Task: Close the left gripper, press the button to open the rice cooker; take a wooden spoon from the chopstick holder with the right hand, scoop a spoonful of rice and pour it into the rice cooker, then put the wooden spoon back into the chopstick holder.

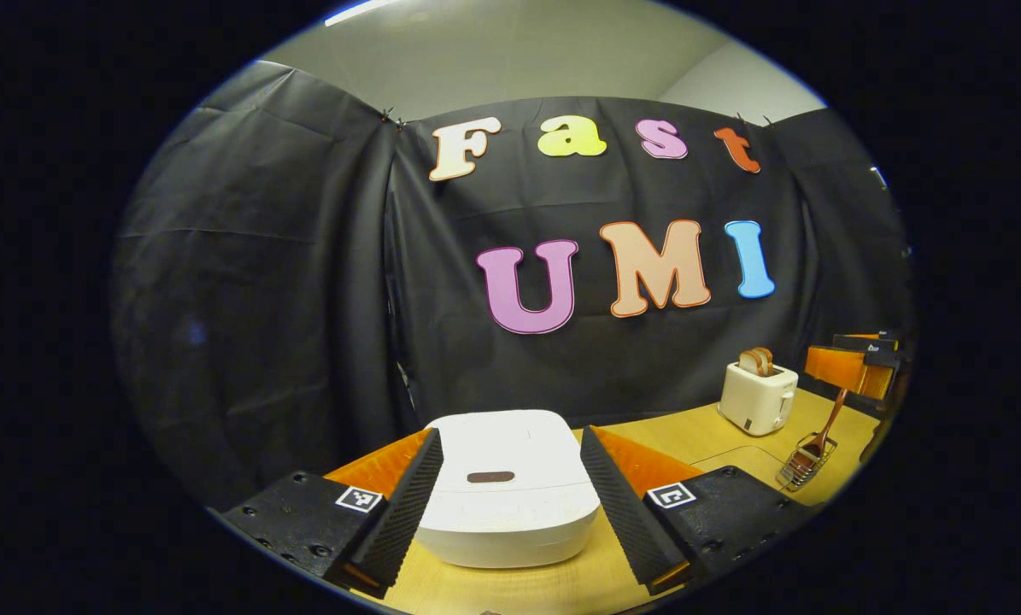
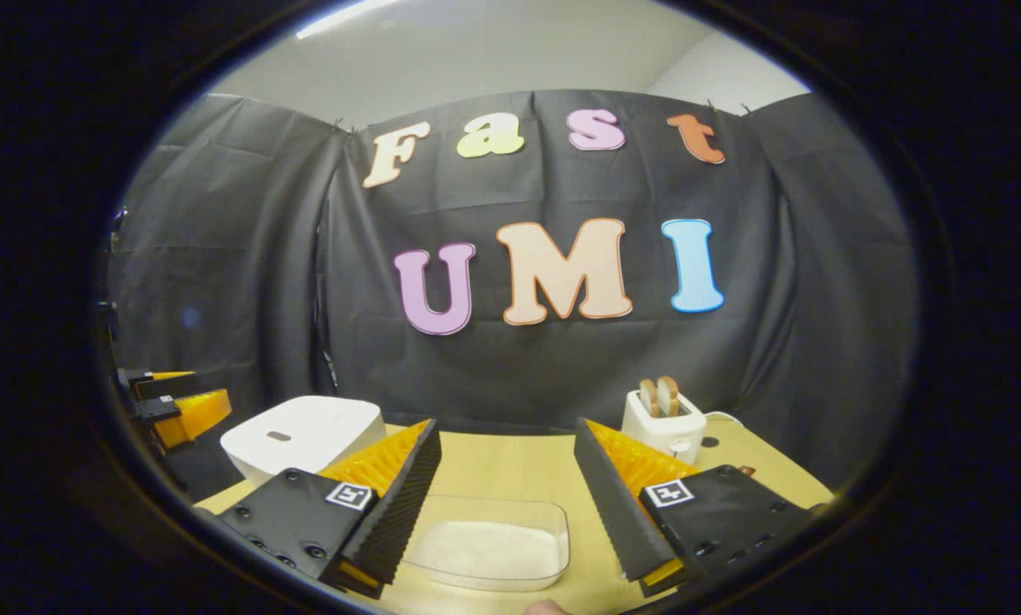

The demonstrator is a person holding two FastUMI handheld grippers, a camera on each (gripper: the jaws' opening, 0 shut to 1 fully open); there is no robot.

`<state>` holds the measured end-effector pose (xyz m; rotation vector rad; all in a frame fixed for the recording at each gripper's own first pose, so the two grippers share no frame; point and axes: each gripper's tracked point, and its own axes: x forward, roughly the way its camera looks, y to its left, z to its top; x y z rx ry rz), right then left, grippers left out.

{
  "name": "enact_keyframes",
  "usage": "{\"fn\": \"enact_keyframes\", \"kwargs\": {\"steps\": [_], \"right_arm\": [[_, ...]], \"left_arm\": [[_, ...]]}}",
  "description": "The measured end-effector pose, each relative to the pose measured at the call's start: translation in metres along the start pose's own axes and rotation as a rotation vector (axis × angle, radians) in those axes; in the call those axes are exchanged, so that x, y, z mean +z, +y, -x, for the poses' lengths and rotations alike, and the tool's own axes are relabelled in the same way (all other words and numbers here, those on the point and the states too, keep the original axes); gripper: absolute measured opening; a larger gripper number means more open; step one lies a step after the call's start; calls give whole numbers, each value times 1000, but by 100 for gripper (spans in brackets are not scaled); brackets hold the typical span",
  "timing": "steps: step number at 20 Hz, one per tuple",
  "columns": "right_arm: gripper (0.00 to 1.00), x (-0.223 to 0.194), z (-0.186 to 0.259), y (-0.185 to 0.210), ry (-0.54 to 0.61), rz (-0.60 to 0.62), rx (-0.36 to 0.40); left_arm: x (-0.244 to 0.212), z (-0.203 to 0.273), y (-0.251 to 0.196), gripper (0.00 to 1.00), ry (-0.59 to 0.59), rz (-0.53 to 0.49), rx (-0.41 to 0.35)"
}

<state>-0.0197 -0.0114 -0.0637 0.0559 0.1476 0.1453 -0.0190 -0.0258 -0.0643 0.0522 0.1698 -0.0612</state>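
Note:
The white rice cooker point(image 1: 510, 504) stands on the wooden table with its lid down and a dark oval button point(image 1: 490, 477) on top. My left gripper point(image 1: 510, 440) is open, its fingers flanking the cooker without touching it. To the right, a wooden spoon point(image 1: 826, 423) leans in the wire chopstick holder point(image 1: 805, 468). My right gripper point(image 2: 506, 436) is open above a clear tray of white rice point(image 2: 489, 547), holding nothing. The rice cooker point(image 2: 305, 436) sits to its left, with the left gripper point(image 2: 173, 410) beyond it.
A white toaster point(image 1: 758, 397) with two bread slices stands at the back right of the table point(image 1: 689, 431), and shows as the toaster point(image 2: 664, 423) behind my right finger. The right gripper point(image 1: 856, 363) hovers at the far right edge. The black cloth wall closes the back.

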Motion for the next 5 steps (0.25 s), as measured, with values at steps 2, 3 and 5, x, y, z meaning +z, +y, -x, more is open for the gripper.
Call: {"fn": "enact_keyframes", "kwargs": {"steps": [2,3,5], "right_arm": [[99,4,0,0,-10,-8,-2],[99,6,-1,0,-15,-6,-4],[99,8,-2,-4,-21,4,-21]], "left_arm": [[2,0,2,96,-2,9,8],[2,0,3,96,-2,13,12],[4,1,5,96,-9,23,15]]}}
